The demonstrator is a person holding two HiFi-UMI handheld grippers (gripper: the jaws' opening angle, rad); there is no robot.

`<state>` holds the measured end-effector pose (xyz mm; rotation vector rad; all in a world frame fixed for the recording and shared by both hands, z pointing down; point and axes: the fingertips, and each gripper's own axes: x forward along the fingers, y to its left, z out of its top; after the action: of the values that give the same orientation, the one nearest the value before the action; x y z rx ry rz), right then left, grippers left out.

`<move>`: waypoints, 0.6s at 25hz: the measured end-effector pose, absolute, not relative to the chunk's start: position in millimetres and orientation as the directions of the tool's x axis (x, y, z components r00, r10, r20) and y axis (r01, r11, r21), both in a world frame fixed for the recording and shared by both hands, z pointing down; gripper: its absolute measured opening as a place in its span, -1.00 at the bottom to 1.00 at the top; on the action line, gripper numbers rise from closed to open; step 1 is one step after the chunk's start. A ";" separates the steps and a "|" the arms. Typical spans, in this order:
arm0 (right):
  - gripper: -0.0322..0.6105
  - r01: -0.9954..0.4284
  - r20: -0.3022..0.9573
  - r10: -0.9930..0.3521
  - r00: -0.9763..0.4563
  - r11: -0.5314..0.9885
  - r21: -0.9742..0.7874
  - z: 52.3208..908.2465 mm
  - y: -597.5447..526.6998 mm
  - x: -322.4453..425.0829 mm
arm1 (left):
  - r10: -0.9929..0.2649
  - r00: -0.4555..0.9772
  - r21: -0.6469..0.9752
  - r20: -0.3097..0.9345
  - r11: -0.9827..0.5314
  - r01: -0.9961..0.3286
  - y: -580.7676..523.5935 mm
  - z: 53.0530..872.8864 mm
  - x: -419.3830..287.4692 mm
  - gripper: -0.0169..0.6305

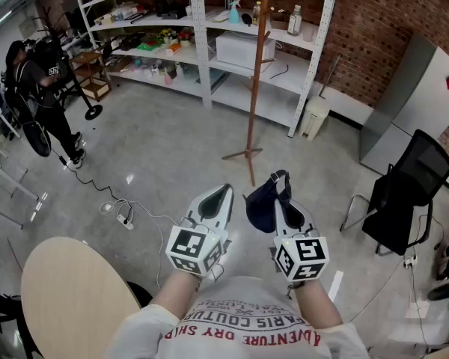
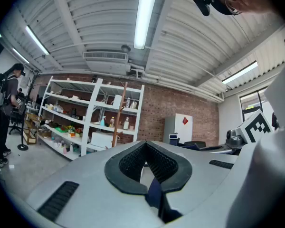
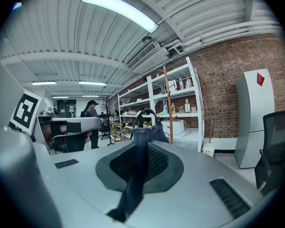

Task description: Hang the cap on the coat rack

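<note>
A dark blue cap point(image 1: 262, 205) hangs from my right gripper point(image 1: 281, 191), which is shut on its fabric. In the right gripper view the cap point(image 3: 143, 133) stands up between the closed pads, its strap looped on top. My left gripper point(image 1: 223, 193) is just left of the cap and apart from it, jaws together. In the left gripper view point(image 2: 145, 147) a thin dark blue strip shows in the slit between the jaws, and I cannot tell what it is. The wooden coat rack point(image 1: 255, 66) stands on the floor ahead, in front of the shelves, and both gripper views show it point(image 2: 118, 122) point(image 3: 165, 103).
White shelving point(image 1: 206, 43) full of items lines the brick wall behind the rack. A person point(image 1: 39, 88) stands far left. A round wooden table point(image 1: 63, 298) is at lower left, a black office chair point(image 1: 404, 197) and a grey cabinet point(image 1: 419, 103) at right. A power strip with its cable point(image 1: 124, 218) lies on the floor.
</note>
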<state>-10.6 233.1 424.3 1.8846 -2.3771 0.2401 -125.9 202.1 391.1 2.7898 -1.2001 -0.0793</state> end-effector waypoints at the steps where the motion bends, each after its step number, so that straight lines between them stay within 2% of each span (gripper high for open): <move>1: -0.85 -0.974 0.176 -0.958 -0.227 0.220 -0.063 424.1 232.9 -11.2 | -0.726 0.688 0.117 -0.006 -0.684 -0.720 201.9 390.1 -126.3 -0.93; 15: -0.85 -0.979 0.192 -0.961 -0.197 0.184 -0.085 432.1 231.1 -19.7 | -0.697 0.717 0.122 -0.005 -0.712 -0.691 199.7 396.4 -136.5 -0.93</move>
<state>-19.7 231.1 432.1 1.9275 -2.3423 0.2878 -136.5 199.7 396.4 2.8066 -1.1382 -0.0763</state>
